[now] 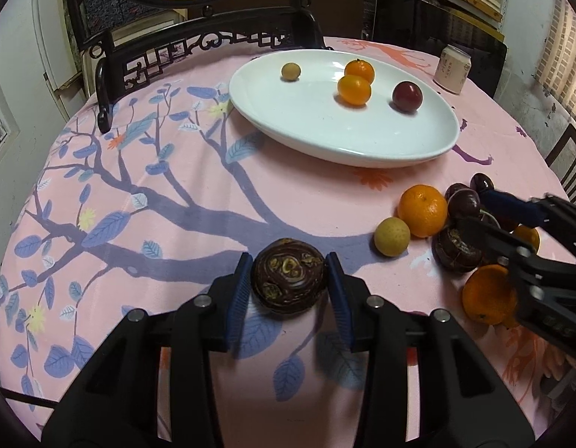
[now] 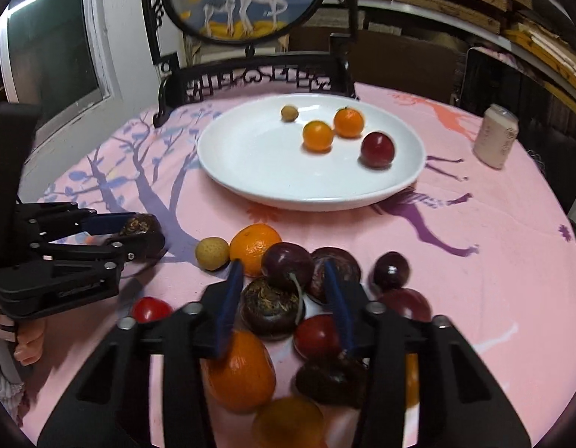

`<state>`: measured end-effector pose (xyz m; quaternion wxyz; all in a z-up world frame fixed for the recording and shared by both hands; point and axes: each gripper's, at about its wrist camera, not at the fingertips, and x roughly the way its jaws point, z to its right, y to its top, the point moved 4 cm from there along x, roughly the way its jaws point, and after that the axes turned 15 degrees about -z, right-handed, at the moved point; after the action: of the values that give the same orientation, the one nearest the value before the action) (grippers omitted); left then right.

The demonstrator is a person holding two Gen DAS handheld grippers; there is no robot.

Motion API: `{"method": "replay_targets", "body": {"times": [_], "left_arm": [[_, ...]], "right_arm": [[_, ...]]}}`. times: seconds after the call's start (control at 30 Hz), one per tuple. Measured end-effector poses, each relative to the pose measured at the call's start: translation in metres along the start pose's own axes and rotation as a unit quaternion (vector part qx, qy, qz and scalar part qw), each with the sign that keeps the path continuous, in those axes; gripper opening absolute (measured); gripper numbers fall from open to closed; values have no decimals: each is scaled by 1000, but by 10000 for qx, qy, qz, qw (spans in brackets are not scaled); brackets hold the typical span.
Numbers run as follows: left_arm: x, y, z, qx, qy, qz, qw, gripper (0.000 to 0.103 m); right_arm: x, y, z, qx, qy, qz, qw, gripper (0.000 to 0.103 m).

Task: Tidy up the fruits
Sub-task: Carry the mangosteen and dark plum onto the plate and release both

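1. Two grippers are seen over a round table covered by a pink tablecloth (image 1: 198,194) printed with branches and leaves.
2. A dark brown, mottled round fruit (image 1: 288,280) is clamped between the blue pads of the left gripper (image 1: 288,282), low over the cloth; from the right wrist view the same fruit (image 2: 138,226) is seen pinched at the tips of that gripper (image 2: 136,233).
3. The right gripper (image 2: 284,291) is set down into a cluster of loose fruit at the near right of the table. A dark brown fruit (image 2: 271,308) and a dark plum (image 2: 288,265) lie between its fingers, which are drawn in narrow around them; whether the pads actually press on either cannot be told, as the view is blurred.
4. A white plate (image 1: 325,142) is placed toward the far side of the table, well apart from both grippers. Four fruits are held in it: a small tan one (image 1: 290,71), two oranges (image 1: 358,71) touching each other, and a dark red plum (image 1: 407,96).
5. An orange (image 1: 422,210) and a small yellowish fruit (image 1: 391,237) are lying on the cloth just beside the cluster.
6. A pale can (image 1: 452,69) is seen standing beyond the plate to the right.
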<state>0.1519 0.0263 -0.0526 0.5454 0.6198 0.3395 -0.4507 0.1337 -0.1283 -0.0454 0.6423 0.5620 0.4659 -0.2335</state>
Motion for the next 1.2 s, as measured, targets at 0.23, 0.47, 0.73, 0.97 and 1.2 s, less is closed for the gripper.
{"method": "replay_targets", "body": {"times": [0.23,0.47,0.73,0.97,1.2], "left_arm": [[7,0,6,145,61,-79,9998,41],[-13,0,11,180,82,296,9994,40],[-45,75,24,101,8,690,9976,41],[-2,94,19,54,169,405,9990,51],[-11,92,2,-165,3,537,9984,59]], "right_arm": [[2,-4,4,89,85,63,9999,29],[-39,-19,22,505,403,527,9965,29],[-61,39,54,954,569,862,9901,29],[-3,81,53,789,604,428,9941,48],[-23,65,70,945,547,602,9922,55]]}}
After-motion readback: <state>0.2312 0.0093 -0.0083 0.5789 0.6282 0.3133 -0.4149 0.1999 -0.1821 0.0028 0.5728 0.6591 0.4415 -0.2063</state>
